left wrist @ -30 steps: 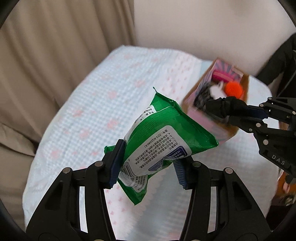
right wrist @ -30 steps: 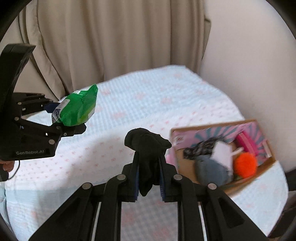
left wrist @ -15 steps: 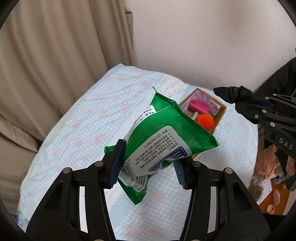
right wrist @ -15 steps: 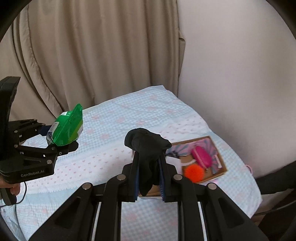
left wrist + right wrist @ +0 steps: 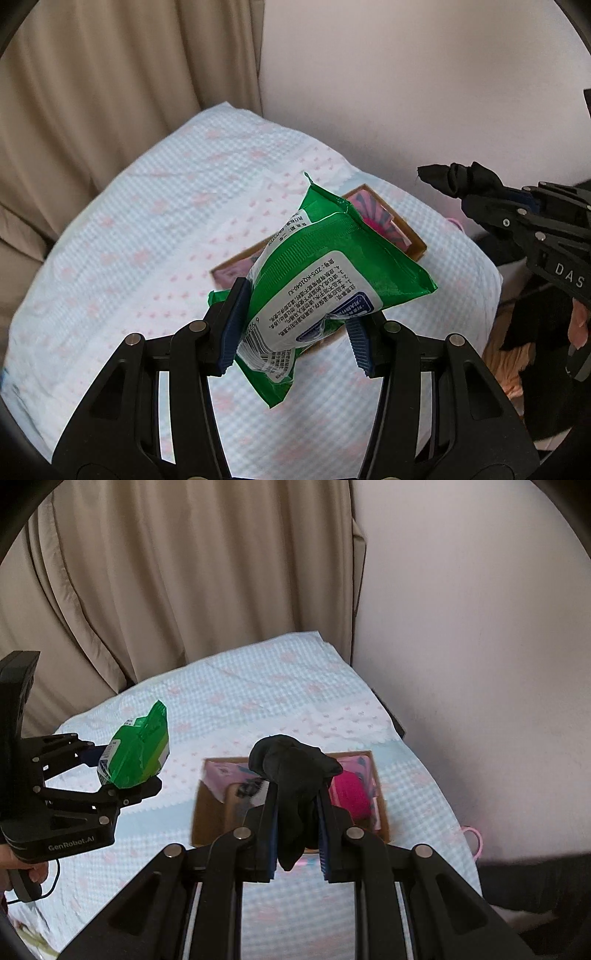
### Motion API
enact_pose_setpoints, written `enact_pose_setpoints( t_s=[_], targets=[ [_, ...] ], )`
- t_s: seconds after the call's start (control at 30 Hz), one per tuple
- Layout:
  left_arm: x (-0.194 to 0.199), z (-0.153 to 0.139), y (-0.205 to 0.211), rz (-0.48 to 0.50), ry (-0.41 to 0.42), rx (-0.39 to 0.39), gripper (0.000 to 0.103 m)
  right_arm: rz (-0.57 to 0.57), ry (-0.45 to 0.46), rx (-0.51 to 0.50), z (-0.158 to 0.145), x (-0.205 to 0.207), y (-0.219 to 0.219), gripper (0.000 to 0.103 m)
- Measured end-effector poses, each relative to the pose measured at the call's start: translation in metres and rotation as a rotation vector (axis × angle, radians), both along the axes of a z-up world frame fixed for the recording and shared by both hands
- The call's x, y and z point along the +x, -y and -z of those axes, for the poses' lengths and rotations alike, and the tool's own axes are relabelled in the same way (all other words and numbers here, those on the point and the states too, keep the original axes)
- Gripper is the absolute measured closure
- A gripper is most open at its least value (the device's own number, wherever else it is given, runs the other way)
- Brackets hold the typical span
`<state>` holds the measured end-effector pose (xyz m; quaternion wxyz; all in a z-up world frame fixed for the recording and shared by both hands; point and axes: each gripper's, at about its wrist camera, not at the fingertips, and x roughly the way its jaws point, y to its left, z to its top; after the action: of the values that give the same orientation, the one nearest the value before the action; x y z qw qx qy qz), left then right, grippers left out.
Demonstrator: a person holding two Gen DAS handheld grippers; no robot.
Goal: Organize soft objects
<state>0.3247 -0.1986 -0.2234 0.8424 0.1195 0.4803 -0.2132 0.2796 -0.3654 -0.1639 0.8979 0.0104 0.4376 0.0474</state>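
Box (image 5: 382,805) rim beneath black cloth (image 5: 291,771)

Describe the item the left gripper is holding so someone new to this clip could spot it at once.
Above the pale blue bedspread and its open cardboard box, the left gripper clamps a green wipes packet. It is glossy, with a white printed label, unlike the black cloth in the right gripper.
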Motion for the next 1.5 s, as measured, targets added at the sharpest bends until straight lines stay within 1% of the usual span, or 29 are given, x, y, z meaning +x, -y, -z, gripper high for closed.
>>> enact_pose_setpoints(
  t_s=[0.2,0.27,0.37,0.43,0.53,0.67,0.77,0.87,0.93,0.97,1.0,1.03,1.07,1.1,1.13,1.37,1.5],
  targets=[
    [0.025,0.046,0.021,-0.084,-0.082,0.005,0.056,-0.047,-0.081,0.029,0.034,0.041,0.033,0.087],
    [0.033,0.062,0.023,-0.102,-0.107,0.019,0.056,-0.059,-0.105,0.04,0.046,0.055,0.038,0.087],
    [0.047,0.087,0.025,-0.129,-0.153,0.037,0.056,-0.078,-0.158,0.072,0.072,0.08,0.042,0.087],
    [0.054,0.101,0.028,-0.125,-0.175,0.045,0.056,-0.089,-0.197,0.09,0.089,0.094,0.042,0.087],
    [0.063,0.121,0.037,-0.109,-0.196,0.086,0.056,-0.106,-0.249,0.117,0.111,0.108,0.039,0.087],
    [0.073,0.147,0.04,-0.117,-0.245,0.109,0.056,-0.128,-0.314,0.145,0.14,0.127,0.032,0.087],
    [0.078,0.162,0.039,-0.124,-0.27,0.13,0.056,-0.129,-0.345,0.157,0.153,0.136,0.029,0.087],
    [0.082,0.17,0.042,-0.114,-0.273,0.158,0.056,-0.119,-0.373,0.172,0.165,0.145,0.028,0.087],
    [0.084,0.174,0.044,-0.111,-0.275,0.177,0.054,-0.12,-0.395,0.188,0.172,0.15,0.028,0.087],
    [0.085,0.175,0.045,-0.115,-0.274,0.189,0.043,-0.124,-0.411,0.197,0.176,0.152,0.027,0.085],
    [0.084,0.175,0.046,-0.114,-0.27,0.199,0.029,-0.128,-0.42,0.198,0.178,0.154,0.027,0.075],
    [0.083,0.175,0.046,-0.109,-0.27,0.195,0.001,-0.132,-0.427,0.195,0.18,0.155,0.026,0.051],
    [0.081,0.173,0.045,-0.104,-0.261,0.181,0.0,-0.134,-0.429,0.188,0.182,0.157,0.025,0.036],
    [0.078,0.172,0.043,-0.1,-0.257,0.176,0.0,-0.135,-0.422,0.183,0.182,0.157,0.025,0.011],
    [0.077,0.172,0.042,-0.1,-0.257,0.175,0.0,-0.135,-0.416,0.18,0.181,0.157,0.026,0.001],
    [0.066,0.161,0.032,-0.112,-0.25,0.159,0.0,-0.096,-0.396,0.164,0.175,0.149,0.036,0.001],
    [0.059,0.14,0.024,-0.118,-0.222,0.141,0.0,-0.077,-0.376,0.172,0.16,0.142,0.037,0.001]
  ],
)
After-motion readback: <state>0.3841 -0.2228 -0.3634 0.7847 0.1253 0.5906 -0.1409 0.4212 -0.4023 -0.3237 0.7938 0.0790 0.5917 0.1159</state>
